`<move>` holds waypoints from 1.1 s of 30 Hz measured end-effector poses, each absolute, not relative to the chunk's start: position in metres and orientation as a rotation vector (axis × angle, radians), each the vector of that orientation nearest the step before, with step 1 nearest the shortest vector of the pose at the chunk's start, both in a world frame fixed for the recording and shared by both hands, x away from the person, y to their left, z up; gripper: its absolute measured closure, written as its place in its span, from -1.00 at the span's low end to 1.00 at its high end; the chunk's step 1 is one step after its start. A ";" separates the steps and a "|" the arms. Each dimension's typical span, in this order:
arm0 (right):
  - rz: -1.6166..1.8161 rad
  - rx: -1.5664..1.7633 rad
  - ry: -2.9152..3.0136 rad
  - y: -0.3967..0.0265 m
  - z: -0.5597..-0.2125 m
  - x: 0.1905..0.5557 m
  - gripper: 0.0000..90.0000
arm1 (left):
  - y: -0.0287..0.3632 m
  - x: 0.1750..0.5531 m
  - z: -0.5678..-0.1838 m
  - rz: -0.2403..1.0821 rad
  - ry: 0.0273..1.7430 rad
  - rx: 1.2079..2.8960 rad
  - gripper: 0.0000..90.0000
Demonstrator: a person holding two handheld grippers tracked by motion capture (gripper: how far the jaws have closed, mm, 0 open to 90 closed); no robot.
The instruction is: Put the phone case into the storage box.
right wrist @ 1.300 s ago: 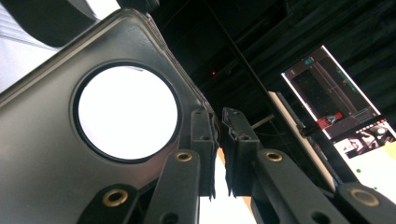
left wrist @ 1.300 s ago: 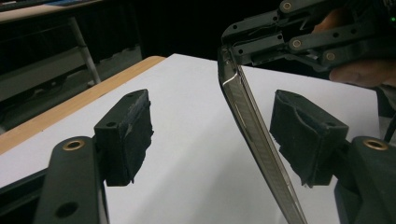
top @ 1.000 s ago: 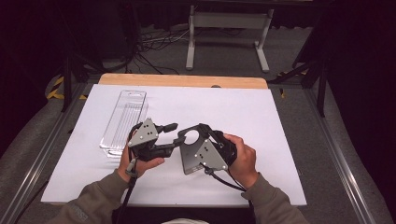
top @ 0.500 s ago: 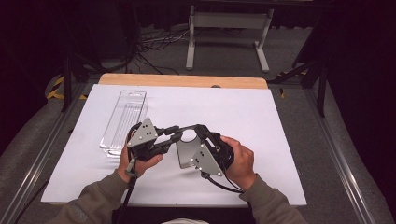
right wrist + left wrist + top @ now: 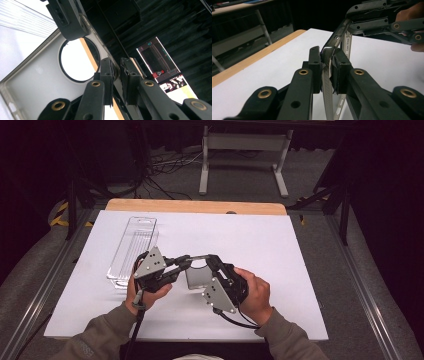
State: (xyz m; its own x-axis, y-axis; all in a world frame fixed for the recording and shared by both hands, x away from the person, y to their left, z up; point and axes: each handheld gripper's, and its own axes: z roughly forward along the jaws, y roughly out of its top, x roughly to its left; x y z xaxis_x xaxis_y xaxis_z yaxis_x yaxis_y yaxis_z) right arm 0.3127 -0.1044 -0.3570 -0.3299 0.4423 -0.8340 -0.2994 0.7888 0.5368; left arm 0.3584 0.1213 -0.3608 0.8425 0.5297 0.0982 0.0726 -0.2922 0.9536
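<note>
gripping phone case [image 5: 333, 43], its round hole [image 5: 79, 60] visible

High view above the table [image 5: 300, 250] looking down; two claw-mounted close views, table shared.

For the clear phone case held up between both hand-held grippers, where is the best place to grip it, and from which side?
Grip the phone case by its thin side rims, one from each side, as the left hand-held gripper and right hand-held gripper do now. The rim is narrow enough for the jaws; the flat back with its round hole gives no purchase.
</note>
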 end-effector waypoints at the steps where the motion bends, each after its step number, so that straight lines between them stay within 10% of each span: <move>1: 0.758 0.111 1.756 -0.104 -0.357 0.313 0.79 | 0.121 0.358 -0.361 0.478 0.456 1.831 0.78; 33: 1.025 0.258 1.868 -0.125 -0.353 0.323 0.11 | 0.136 0.357 -0.357 0.510 0.434 1.809 0.78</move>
